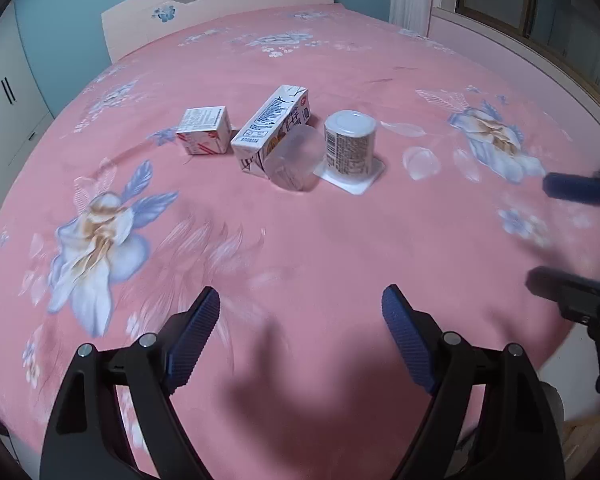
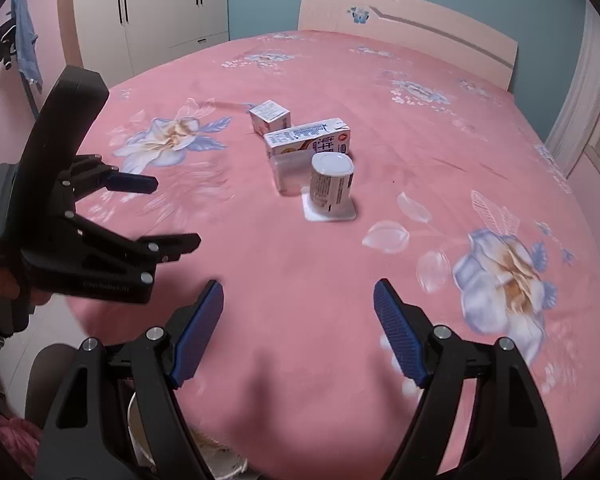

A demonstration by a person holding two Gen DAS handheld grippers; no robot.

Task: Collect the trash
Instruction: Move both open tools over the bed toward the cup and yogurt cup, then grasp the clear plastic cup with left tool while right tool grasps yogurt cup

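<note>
Four pieces of trash lie together on the pink flowered bed: a small white carton (image 1: 204, 130) (image 2: 270, 116), a long milk carton (image 1: 272, 130) (image 2: 308, 140) on its side, a clear plastic cup (image 1: 296, 160) (image 2: 290, 174) on its side, and an upside-down yogurt cup (image 1: 350, 146) (image 2: 331, 182) standing on its lid. My left gripper (image 1: 300, 306) (image 2: 176, 212) is open and empty, above the bed short of the trash. My right gripper (image 2: 298, 300) (image 1: 540, 232) is open and empty, to the right of the left one.
The bed (image 1: 300, 240) fills both views, with a pale headboard (image 2: 408, 28) at the far end. A wardrobe (image 2: 152, 12) stands left of the bed and a window (image 1: 540, 4) right. A white bucket (image 2: 144, 436) sits on the floor at the bed's near edge.
</note>
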